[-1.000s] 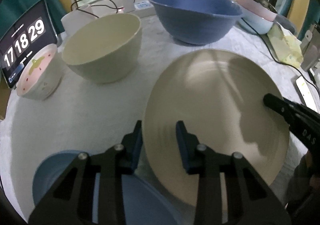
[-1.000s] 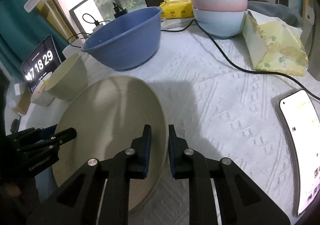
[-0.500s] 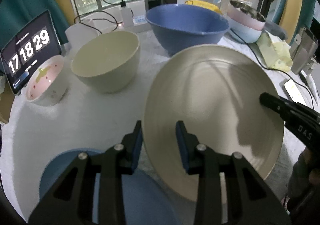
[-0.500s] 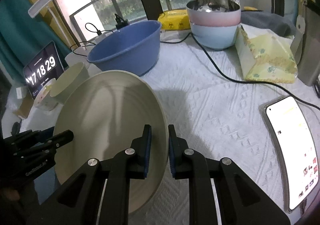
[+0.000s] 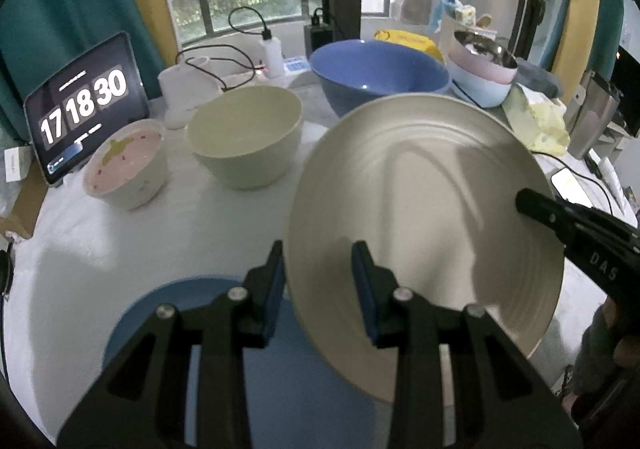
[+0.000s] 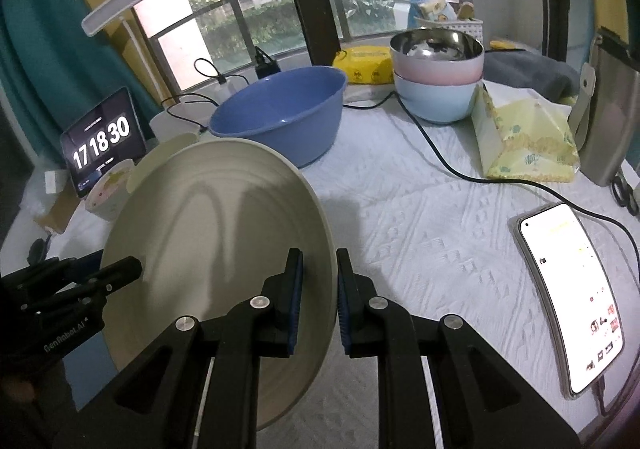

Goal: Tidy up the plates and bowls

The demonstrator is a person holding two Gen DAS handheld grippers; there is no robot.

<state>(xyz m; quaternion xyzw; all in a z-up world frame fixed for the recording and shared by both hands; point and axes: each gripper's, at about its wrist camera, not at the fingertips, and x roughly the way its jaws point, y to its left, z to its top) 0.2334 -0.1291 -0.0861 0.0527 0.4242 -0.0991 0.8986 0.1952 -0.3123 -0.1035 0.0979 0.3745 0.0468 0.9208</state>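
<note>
While both grippers are pinching opposite rims of the cream plate [image 5: 420, 233], the left gripper [image 5: 318, 287] and right gripper [image 6: 318, 301] are holding it tilted, with the blue plate [image 5: 168, 329] lying just below-left of the left jaws.

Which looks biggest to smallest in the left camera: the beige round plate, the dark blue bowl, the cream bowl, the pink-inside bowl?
1. beige round plate, though it is nearest
2. dark blue bowl
3. cream bowl
4. pink-inside bowl

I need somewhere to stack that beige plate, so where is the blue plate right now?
In the left wrist view the blue plate lies on the white tablecloth at lower left, under the left gripper, beside the raised beige plate.
</note>
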